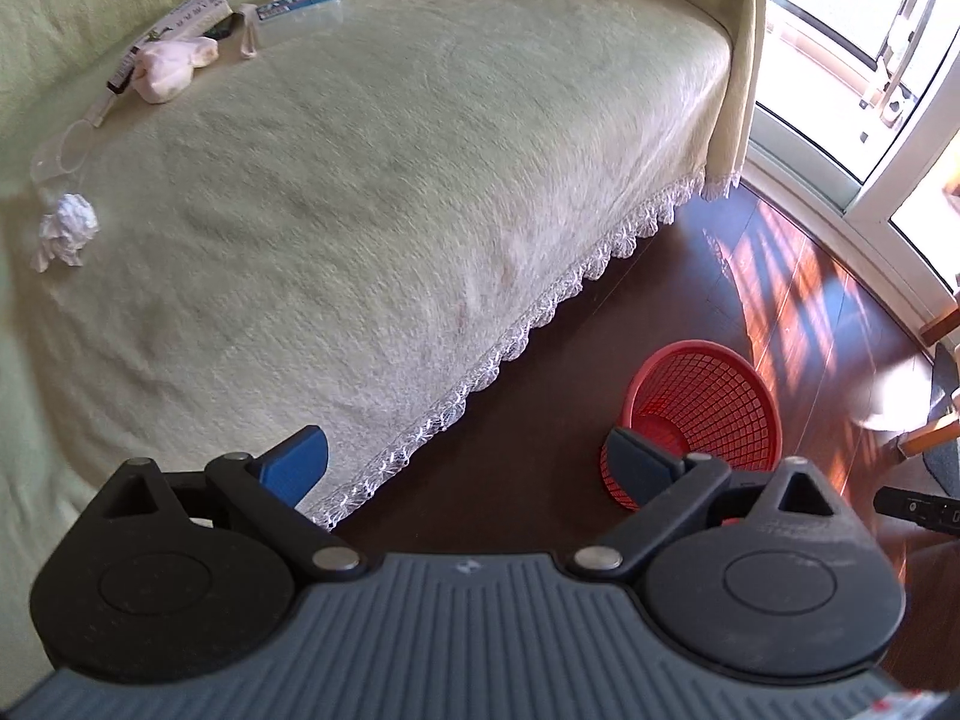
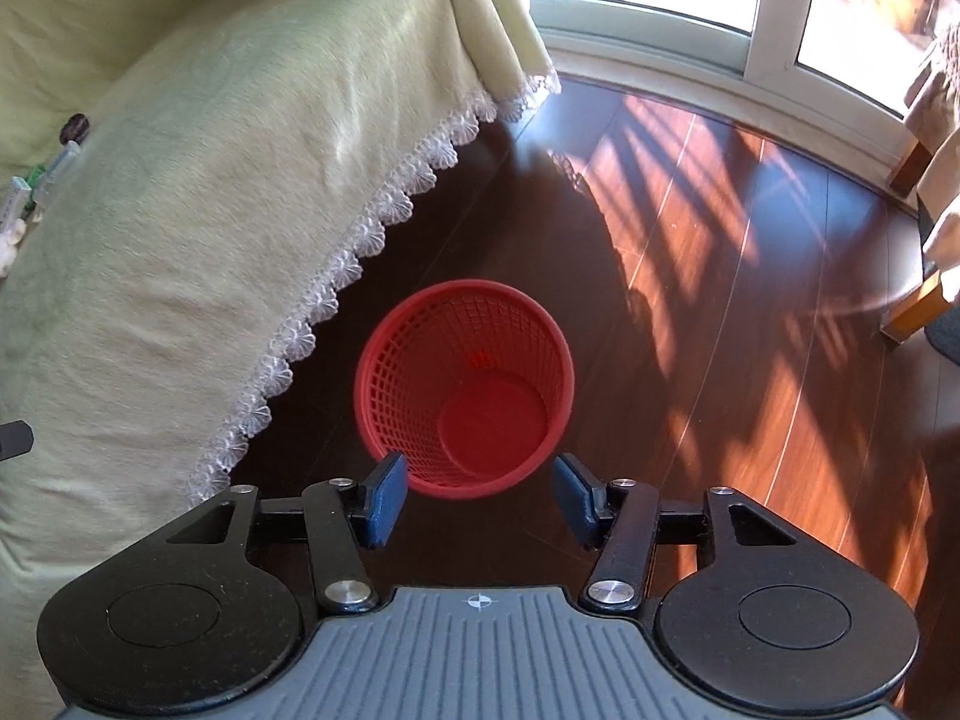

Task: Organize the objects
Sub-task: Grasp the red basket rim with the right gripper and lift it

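On the pale green bed cover (image 1: 390, 192), a crumpled tissue (image 1: 65, 229) lies far left. The left gripper (image 1: 465, 465) hangs spread and empty over the bed's edge; the right gripper (image 2: 480, 495), spread, hovers above the red mesh basket (image 2: 465, 387) on the floor.

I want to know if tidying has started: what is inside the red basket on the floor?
Nothing shows inside the red basket: the right wrist view shows bare mesh walls and a bare solid bottom. The near wall's inner side cannot be seen from this angle.
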`<state>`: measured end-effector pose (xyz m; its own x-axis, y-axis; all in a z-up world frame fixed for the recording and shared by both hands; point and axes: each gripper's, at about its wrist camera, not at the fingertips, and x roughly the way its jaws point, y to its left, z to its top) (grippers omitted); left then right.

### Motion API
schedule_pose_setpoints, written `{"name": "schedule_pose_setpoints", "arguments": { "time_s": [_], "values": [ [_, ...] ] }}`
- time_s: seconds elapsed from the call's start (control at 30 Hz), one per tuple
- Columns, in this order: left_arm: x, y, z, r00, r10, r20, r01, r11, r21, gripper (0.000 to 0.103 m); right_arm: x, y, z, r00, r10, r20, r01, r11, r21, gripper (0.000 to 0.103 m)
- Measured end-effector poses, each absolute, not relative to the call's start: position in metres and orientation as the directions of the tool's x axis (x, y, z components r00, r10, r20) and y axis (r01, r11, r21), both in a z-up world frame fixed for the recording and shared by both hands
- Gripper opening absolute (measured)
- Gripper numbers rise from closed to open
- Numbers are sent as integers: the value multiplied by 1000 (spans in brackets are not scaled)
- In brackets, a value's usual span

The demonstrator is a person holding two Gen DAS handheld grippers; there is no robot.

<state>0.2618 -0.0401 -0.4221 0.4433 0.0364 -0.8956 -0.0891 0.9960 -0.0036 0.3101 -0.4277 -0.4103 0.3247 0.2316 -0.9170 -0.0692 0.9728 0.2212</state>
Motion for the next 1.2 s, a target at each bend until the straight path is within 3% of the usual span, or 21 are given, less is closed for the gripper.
{"name": "schedule_pose_setpoints", "arguments": {
  "time_s": [0.33, 0.57, 0.83, 0.93, 1.2],
  "values": [
    [298, -63, -516, 434, 1, -901, 5, 1000, 4, 98, 336, -448, -534, 294, 191, -937, 22, 978, 206, 45],
    [315, -67, -555, 423, -5, -906, 37, 999, 11, 98, 354, -461, -590, 274, 196, -942, 105, 967, 232, 30],
    [324, -70, -574, 424, -4, -905, 61, 998, 24, 98, 363, -467, -618, 284, 209, -936, 139, 957, 256, 22],
    [325, -71, -574, 421, -2, -907, 65, 997, 28, 98, 371, -468, -626, 282, 211, -936, 172, 949, 266, 10],
    [318, -65, -555, 404, 0, -915, 48, 999, 21, 98, 380, -452, -600, 264, 176, -948, 189, 955, 230, 6]
  ]
}}
